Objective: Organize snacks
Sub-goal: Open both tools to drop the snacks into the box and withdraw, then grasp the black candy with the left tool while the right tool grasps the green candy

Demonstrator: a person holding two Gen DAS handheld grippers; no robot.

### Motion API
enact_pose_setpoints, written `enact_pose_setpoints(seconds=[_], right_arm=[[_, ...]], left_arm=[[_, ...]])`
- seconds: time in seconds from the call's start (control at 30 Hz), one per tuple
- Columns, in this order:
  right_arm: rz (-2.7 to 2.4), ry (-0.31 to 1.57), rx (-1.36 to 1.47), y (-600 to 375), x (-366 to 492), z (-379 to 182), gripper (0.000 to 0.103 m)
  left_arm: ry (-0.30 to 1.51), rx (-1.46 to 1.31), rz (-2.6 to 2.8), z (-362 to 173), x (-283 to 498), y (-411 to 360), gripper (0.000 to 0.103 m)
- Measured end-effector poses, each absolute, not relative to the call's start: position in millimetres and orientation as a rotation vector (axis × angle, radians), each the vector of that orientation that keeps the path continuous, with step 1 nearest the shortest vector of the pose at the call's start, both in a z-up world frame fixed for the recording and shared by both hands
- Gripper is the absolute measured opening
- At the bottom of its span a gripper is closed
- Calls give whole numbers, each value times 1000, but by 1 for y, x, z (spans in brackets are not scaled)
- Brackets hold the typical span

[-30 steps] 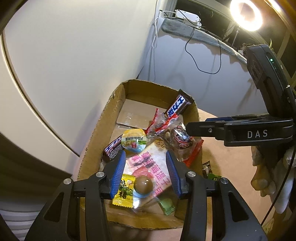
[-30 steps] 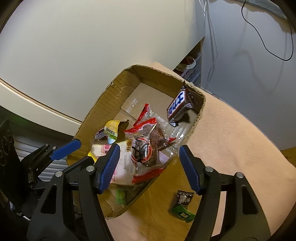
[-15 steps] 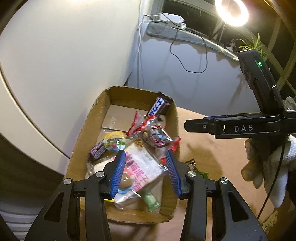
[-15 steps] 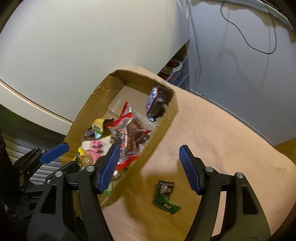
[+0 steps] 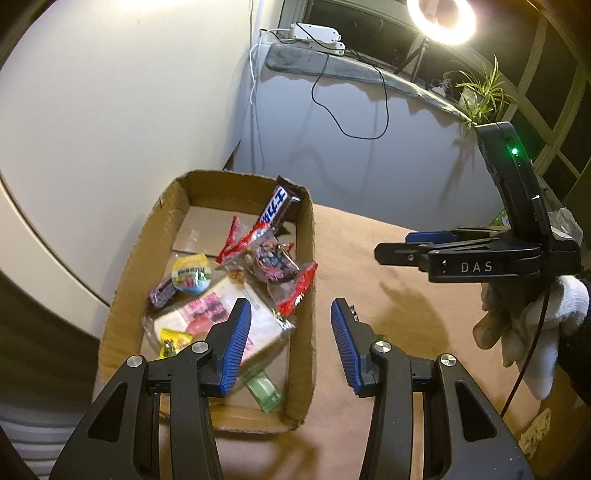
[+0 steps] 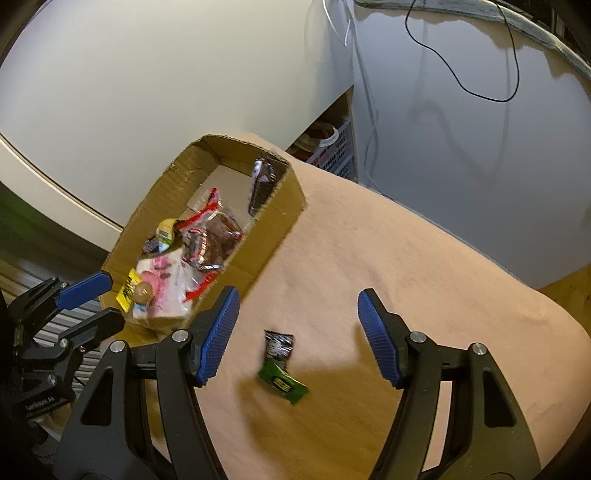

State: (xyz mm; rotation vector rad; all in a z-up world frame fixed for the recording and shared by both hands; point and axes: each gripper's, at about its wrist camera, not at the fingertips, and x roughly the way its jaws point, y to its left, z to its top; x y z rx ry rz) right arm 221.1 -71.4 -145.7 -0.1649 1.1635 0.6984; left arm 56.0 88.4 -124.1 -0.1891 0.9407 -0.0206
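A cardboard box (image 5: 147, 251) holds several snacks: a dark chocolate bar (image 5: 277, 210) leaning on its right wall, red-ended clear packets (image 5: 269, 254), a yellow jelly cup (image 5: 192, 275) and a pink-and-white packet (image 5: 218, 314). My left gripper (image 5: 291, 332) hangs open above the box's right wall, holding nothing. My right gripper (image 6: 297, 317) is open over the peach cloth. Beneath it lie a black candy (image 6: 279, 343) and a green candy (image 6: 282, 382), untouched. In the right wrist view, the box (image 6: 273, 229) is at the left. The right gripper (image 5: 395, 245) is held by a gloved hand (image 5: 535, 325).
A peach cloth (image 6: 406, 258) covers the table, which ends at a pale wall behind. A black cable (image 5: 347, 122), a power strip (image 5: 317, 33), a ring light (image 5: 441, 16) and a plant (image 5: 484, 92) are at the back. A basket (image 6: 332, 151) sits in the gap beyond the box.
Both grippers have moved right, away from over the box. The right one now hangs over the cloth with the two loose candies below it. Neither gripper's opening has changed.
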Motion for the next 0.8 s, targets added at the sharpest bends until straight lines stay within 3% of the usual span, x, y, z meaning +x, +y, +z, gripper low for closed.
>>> enact_pose_setpoints(seconds=[0.47, 0.8], right_arm=[[781, 1238, -263, -84, 188, -178, 69], [897, 1258, -438, -59, 158, -201, 49]], left_arm=[[983, -244, -38, -135, 23, 80, 44], [1010, -275, -45, -141, 9, 77, 44]])
